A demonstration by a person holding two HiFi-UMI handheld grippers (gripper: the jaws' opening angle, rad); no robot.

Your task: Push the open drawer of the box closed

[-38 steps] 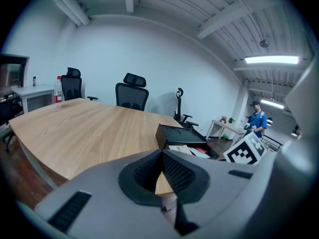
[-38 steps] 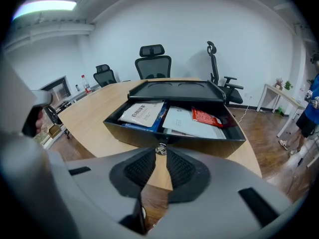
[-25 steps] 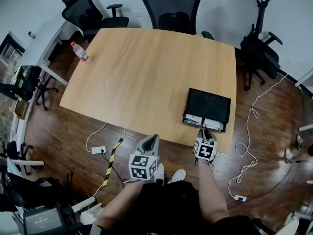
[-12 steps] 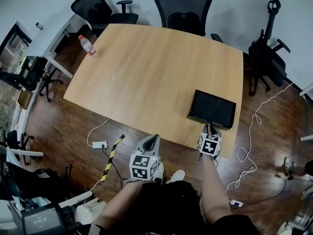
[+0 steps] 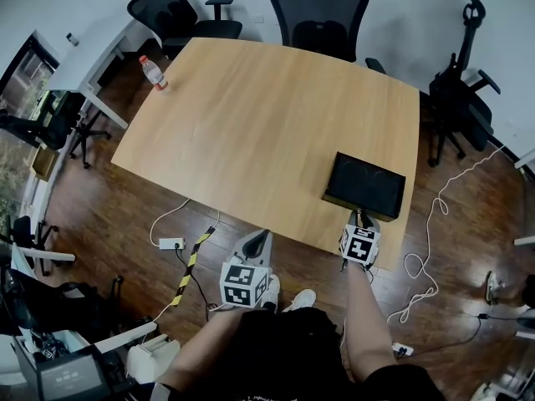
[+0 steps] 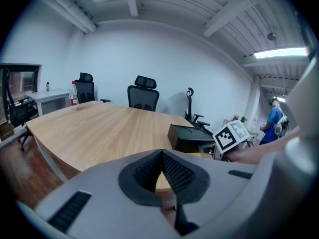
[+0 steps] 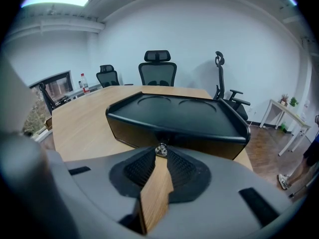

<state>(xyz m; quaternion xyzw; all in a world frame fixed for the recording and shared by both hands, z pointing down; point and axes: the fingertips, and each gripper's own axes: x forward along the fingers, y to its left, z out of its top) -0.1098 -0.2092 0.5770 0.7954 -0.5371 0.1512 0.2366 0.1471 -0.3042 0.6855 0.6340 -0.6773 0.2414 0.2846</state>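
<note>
A black box (image 5: 365, 185) sits at the table's near right corner, its drawer flush with the front. My right gripper (image 5: 359, 217) is shut, and its tips rest against the small metal knob (image 7: 160, 150) on the drawer front (image 7: 174, 133). The box's tray-like top (image 7: 174, 108) fills the right gripper view. My left gripper (image 5: 262, 237) hangs shut below the table's near edge, holding nothing, left of the box. In the left gripper view the box (image 6: 189, 138) and the right gripper's marker cube (image 6: 230, 136) show at right.
The wooden table (image 5: 251, 124) carries a water bottle (image 5: 153, 73) at its far left corner. Office chairs (image 5: 318, 15) stand along the far side and one (image 5: 460, 98) at right. Cables (image 5: 426, 241) and a power strip (image 5: 171, 243) lie on the floor.
One second ago the drawer stood open with things showing inside. It has slid into the box, with the right gripper moving forward behind it. The left gripper stayed put.
</note>
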